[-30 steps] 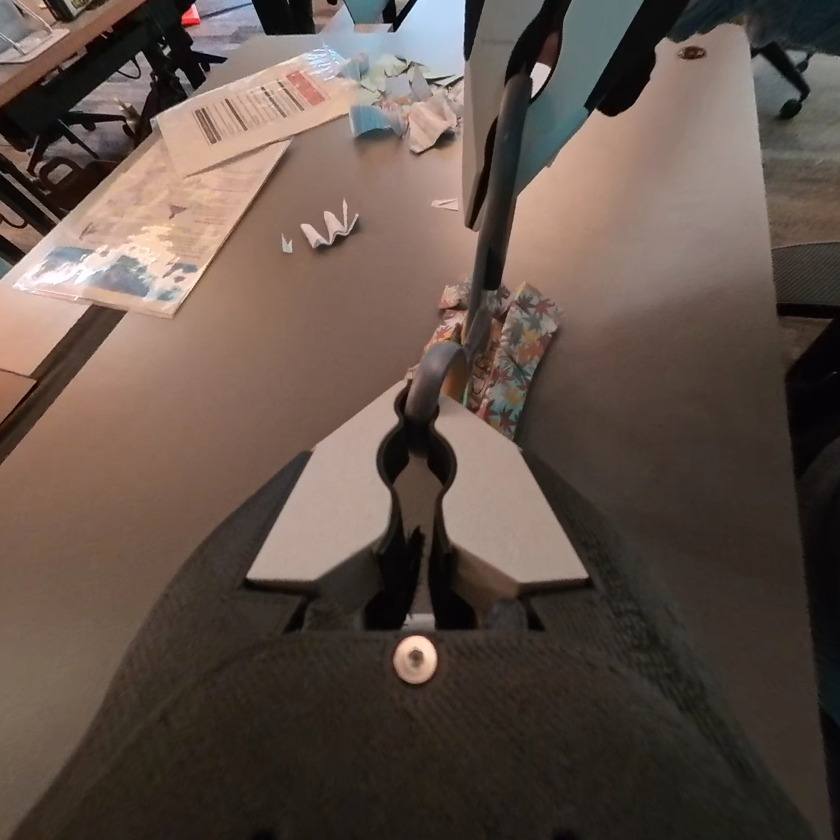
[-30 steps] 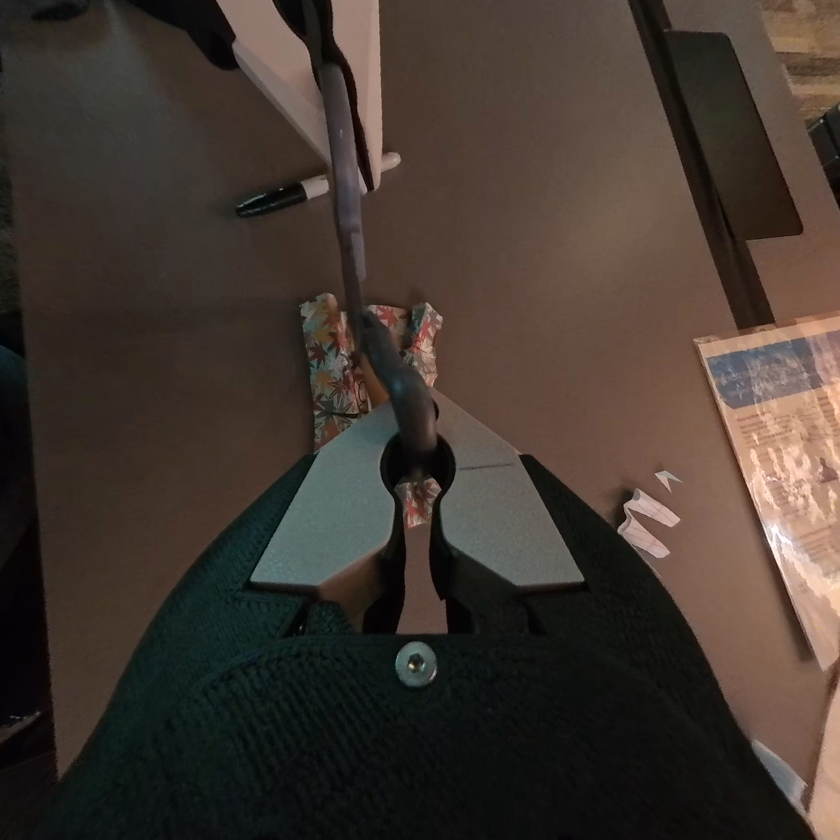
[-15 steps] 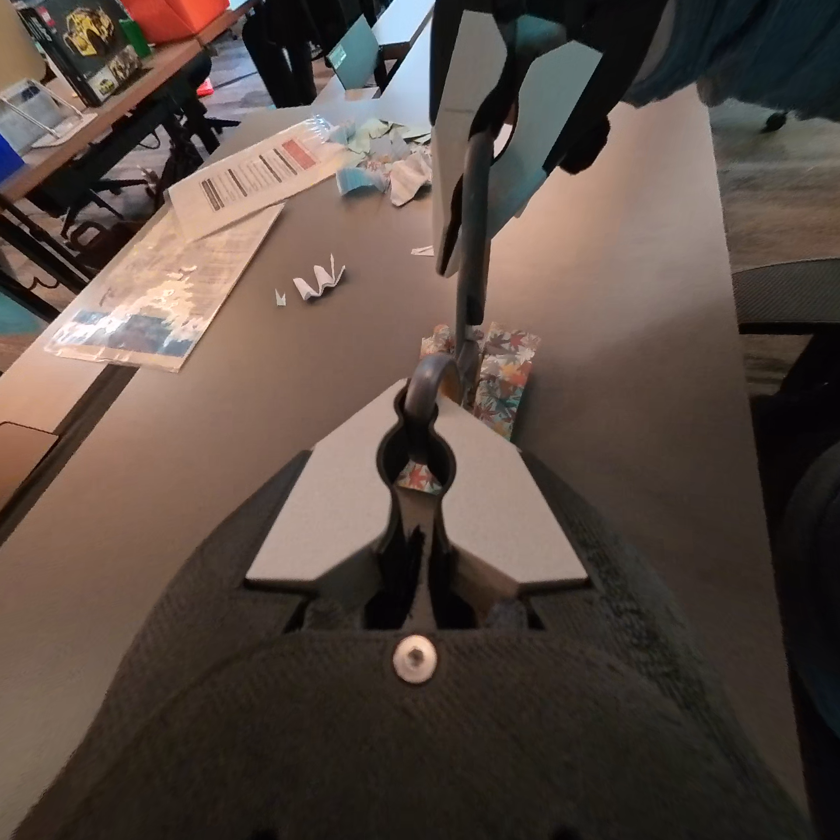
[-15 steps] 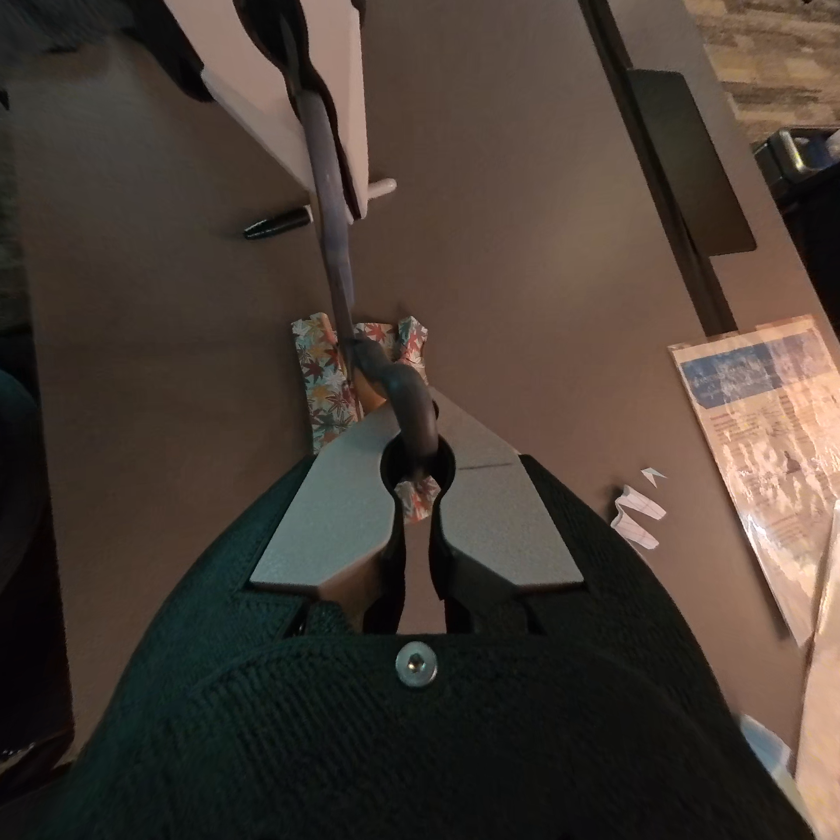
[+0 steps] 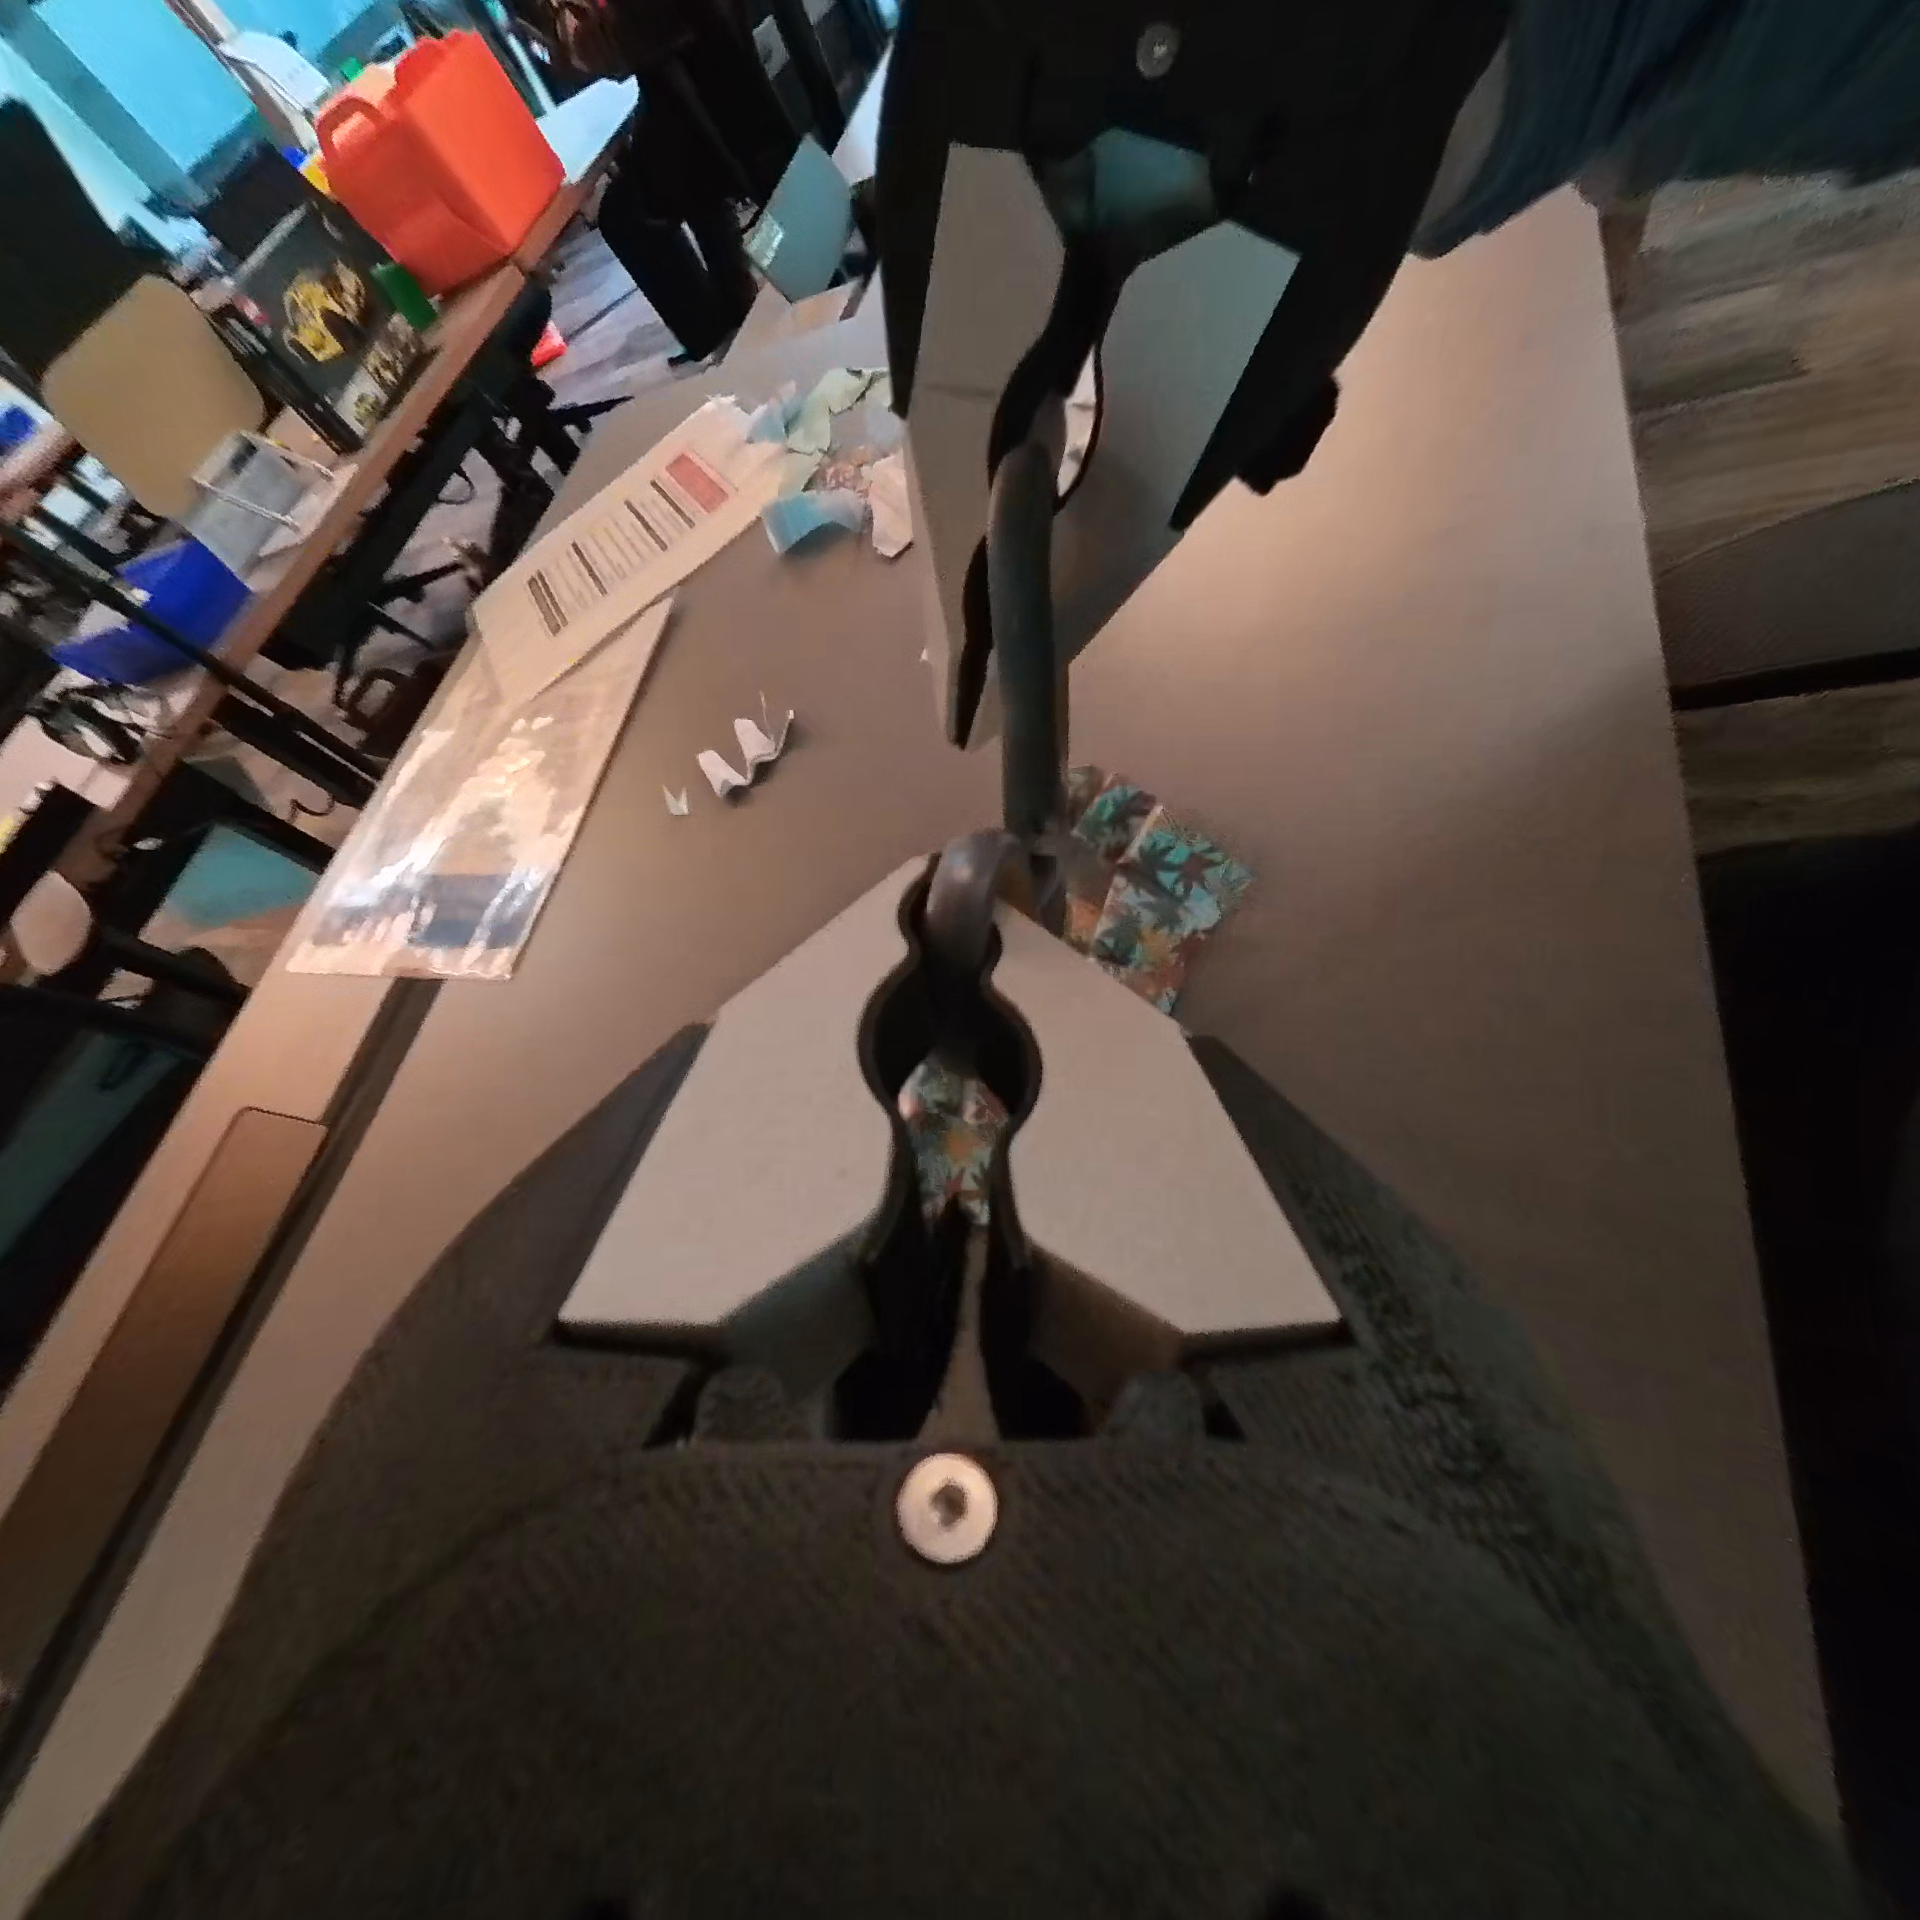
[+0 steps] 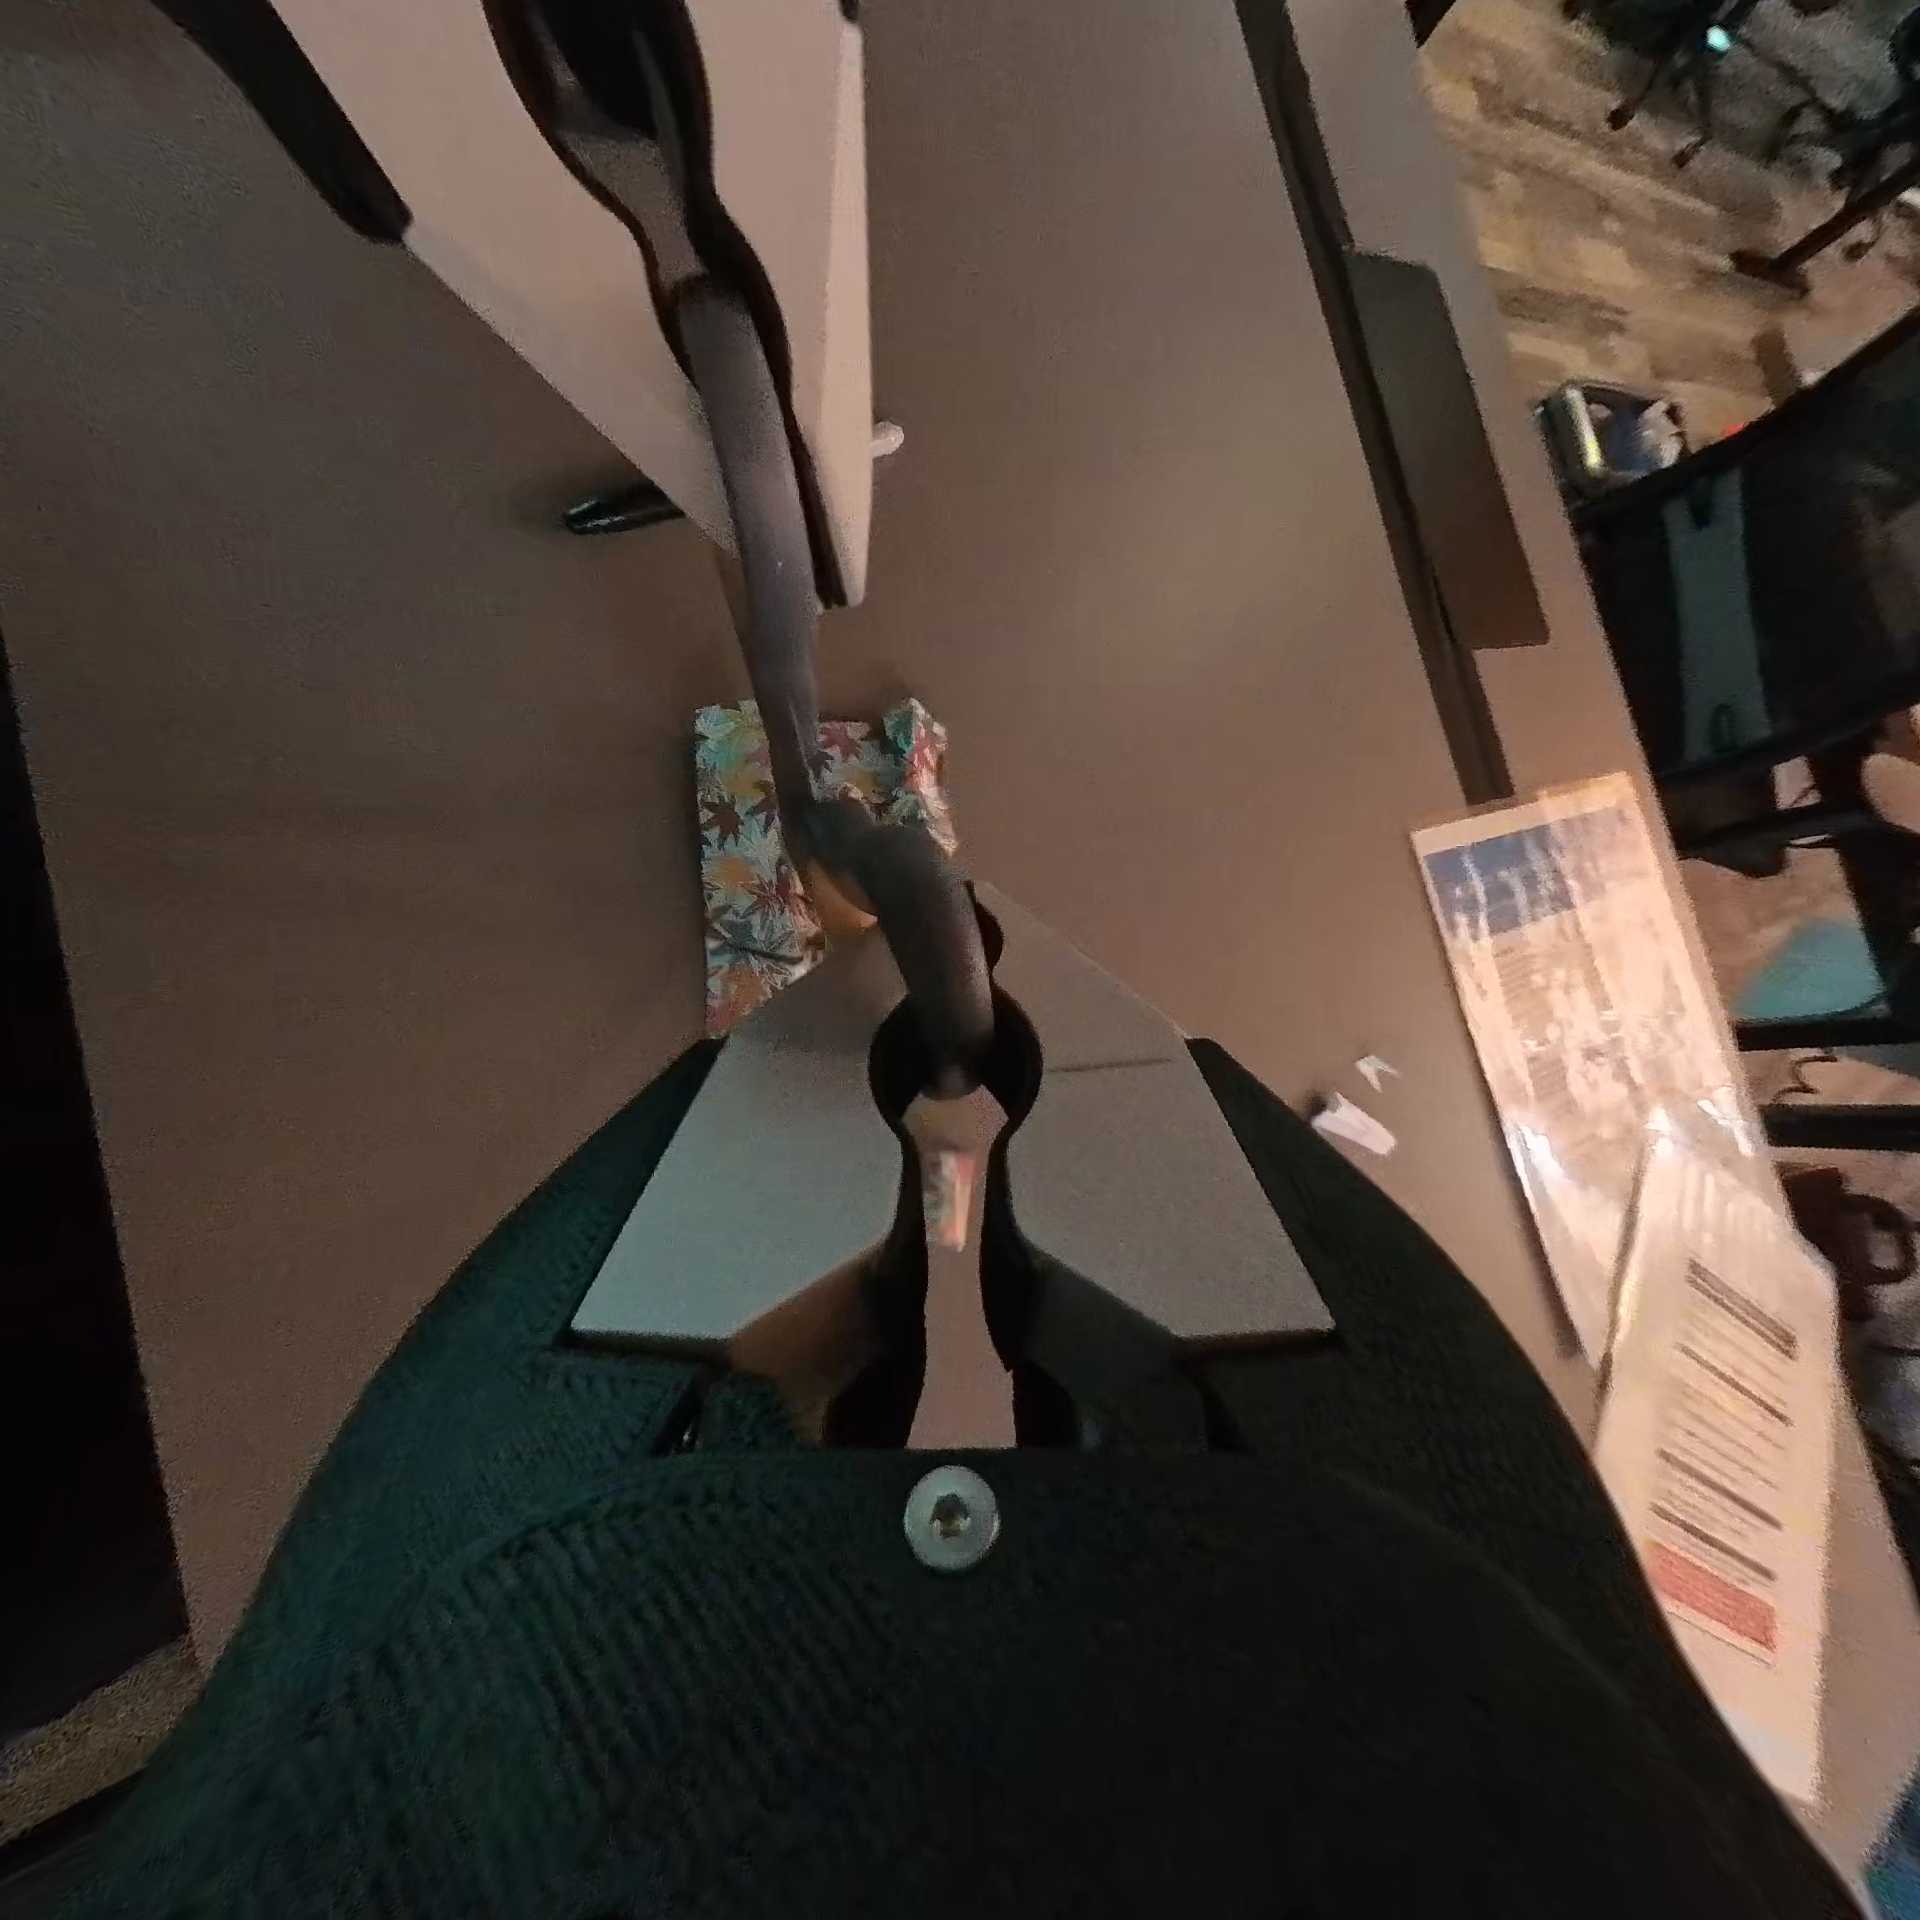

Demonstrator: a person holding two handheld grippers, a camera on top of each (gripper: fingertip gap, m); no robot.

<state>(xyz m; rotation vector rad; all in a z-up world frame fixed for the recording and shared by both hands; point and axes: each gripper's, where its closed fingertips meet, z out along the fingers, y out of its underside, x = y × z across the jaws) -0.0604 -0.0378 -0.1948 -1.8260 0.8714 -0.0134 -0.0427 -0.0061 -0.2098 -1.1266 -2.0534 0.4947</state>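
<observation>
My left gripper (image 5: 961,883) is shut on one dark grey handle loop (image 5: 966,883) of a pair of scissors. The other handle (image 5: 1029,644) runs up into my right gripper (image 5: 977,717), which faces me from above. In the right wrist view my right gripper (image 6: 971,904) is shut on its thick dark handle (image 6: 935,935), and the other handle (image 6: 764,499) leads to the left gripper (image 6: 831,582). The scissors hang just above a folded leaf-patterned paper (image 5: 1153,904) on the brown table (image 5: 1403,831). The paper also shows in the right wrist view (image 6: 743,831).
A zigzag-folded white paper strip (image 5: 743,753), printed sheets (image 5: 623,540), a plastic sleeve (image 5: 468,831) and a heap of paper scraps (image 5: 821,488) lie on the table's left and far side. A black marker (image 6: 613,511) lies beyond the left gripper. An orange bin (image 5: 436,187) stands on another table.
Both grippers stay shut on the scissors handles. They have lifted and tilted, so the patterned paper sits farther below and more of the room shows. The paper has not moved.
</observation>
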